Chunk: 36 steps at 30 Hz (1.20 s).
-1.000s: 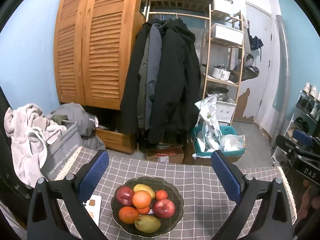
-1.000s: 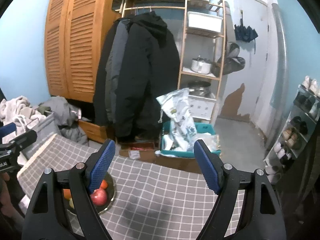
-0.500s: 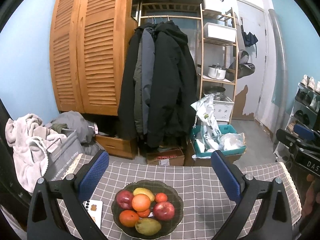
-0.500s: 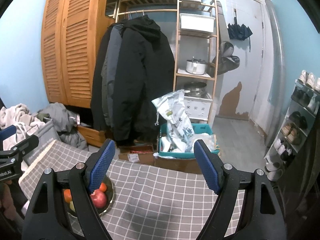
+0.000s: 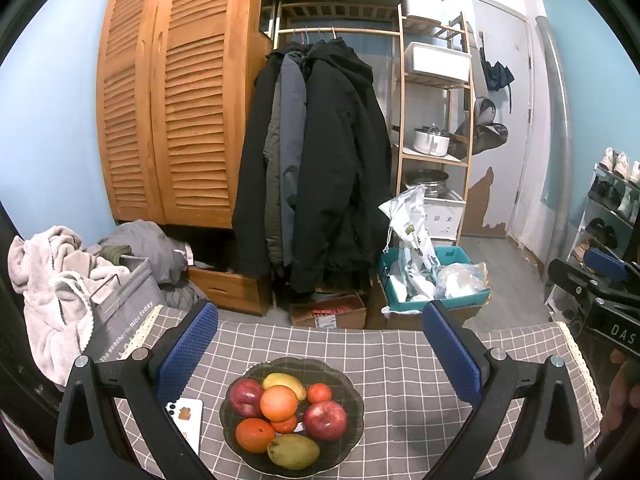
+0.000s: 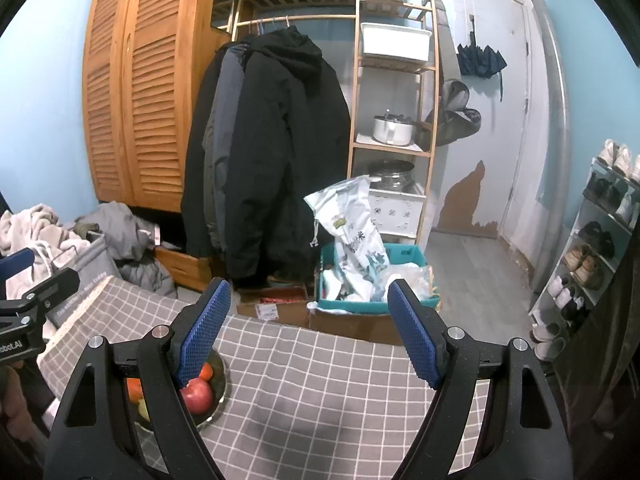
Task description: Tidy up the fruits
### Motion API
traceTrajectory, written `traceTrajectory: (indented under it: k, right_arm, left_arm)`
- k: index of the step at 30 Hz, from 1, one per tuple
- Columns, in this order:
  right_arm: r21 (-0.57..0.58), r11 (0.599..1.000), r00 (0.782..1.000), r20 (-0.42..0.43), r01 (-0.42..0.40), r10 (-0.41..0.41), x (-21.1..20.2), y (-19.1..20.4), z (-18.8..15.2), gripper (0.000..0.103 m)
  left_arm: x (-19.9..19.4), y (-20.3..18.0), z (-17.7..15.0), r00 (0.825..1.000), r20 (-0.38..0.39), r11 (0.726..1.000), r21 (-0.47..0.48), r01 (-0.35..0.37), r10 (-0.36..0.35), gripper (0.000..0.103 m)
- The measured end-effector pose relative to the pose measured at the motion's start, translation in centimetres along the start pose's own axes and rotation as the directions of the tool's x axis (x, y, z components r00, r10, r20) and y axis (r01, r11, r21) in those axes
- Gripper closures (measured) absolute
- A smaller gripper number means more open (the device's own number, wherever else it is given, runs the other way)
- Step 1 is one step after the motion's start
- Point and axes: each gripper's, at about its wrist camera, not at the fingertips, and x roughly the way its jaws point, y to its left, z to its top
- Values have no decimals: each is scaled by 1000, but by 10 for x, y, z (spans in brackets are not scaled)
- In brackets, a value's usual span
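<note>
All fruit (image 5: 279, 403) sits piled in the bowl (image 5: 349, 390) at six o'clock — either gathered or awaiting sorting; left gripper (image 5: 320, 354) and right gripper (image 6: 309, 328) both gape wide, empty.

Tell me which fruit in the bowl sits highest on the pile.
The orange in the middle of the bowl. It rests on top of the other fruit, while the two red apples, the mangoes and the smaller oranges lie lower around it.

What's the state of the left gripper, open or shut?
Open. The left gripper has its blue pads spread wide above the fruit bowl, with nothing between them.
</note>
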Motion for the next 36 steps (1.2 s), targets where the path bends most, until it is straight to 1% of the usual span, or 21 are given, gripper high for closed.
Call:
traceTrajectory:
  k: [36]
  right_arm:
    - [1,1000,1000,-2,-2,2,0,0,-1,23]
  left_arm:
    - [2,0,-3,1000,-5,1000,-5,-3,3,0]
